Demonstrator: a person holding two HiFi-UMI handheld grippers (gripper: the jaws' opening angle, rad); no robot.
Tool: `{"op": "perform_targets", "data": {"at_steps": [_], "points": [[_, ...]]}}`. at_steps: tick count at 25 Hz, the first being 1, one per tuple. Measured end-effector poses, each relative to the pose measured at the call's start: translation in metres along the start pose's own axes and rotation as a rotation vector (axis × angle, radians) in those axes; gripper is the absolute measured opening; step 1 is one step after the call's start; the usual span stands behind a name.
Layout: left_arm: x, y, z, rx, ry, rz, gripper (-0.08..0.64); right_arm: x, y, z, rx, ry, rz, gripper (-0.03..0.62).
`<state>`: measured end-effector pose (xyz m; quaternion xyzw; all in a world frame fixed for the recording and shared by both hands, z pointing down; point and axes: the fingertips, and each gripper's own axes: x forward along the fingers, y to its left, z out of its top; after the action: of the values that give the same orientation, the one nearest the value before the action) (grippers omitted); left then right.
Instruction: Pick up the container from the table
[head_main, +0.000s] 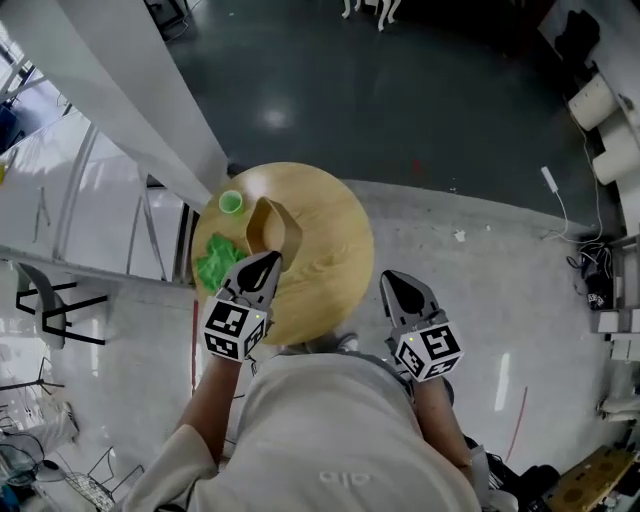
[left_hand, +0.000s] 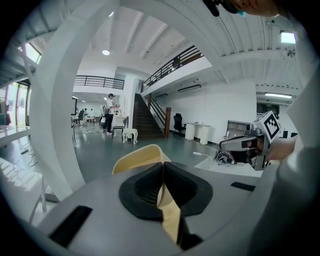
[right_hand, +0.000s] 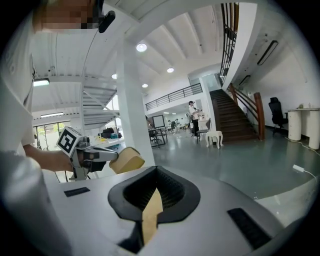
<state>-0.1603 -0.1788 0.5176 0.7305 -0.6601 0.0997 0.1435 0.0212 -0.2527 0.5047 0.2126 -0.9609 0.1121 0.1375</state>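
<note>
A tan, open-topped container (head_main: 270, 228) hangs over the round wooden table (head_main: 325, 250), its rim pinched by my left gripper (head_main: 268, 262), which is shut on it. In the left gripper view the container's wall (left_hand: 137, 157) runs between the pads of the left gripper (left_hand: 162, 167). My right gripper (head_main: 396, 284) is off the table's right edge with its pads together and nothing held. In the right gripper view it (right_hand: 156, 174) points toward the left gripper (right_hand: 111, 156) and the container (right_hand: 127, 160). The right gripper (left_hand: 227, 145) also shows in the left gripper view.
A small green cup (head_main: 231, 202) and a crumpled green thing (head_main: 213, 262) lie on the table's left part. A slanting white beam (head_main: 130, 90) passes close to the table's far left. A white cable (head_main: 560, 205) lies on the floor at right.
</note>
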Motion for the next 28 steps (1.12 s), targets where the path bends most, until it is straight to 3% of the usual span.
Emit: {"op": "perform_targets", "data": {"at_steps": [13,28], "points": [[-0.06,0.04,0.015,-0.101,-0.096,0.13,0.028,0.047,0.052,0.023,-0.051,-0.005,0.152,0.025],[-0.078,0.056,0.01,-0.138,-0.107,0.176,0.028,0.058,0.068,0.023,-0.074,0.01,0.185,0.025]]}}
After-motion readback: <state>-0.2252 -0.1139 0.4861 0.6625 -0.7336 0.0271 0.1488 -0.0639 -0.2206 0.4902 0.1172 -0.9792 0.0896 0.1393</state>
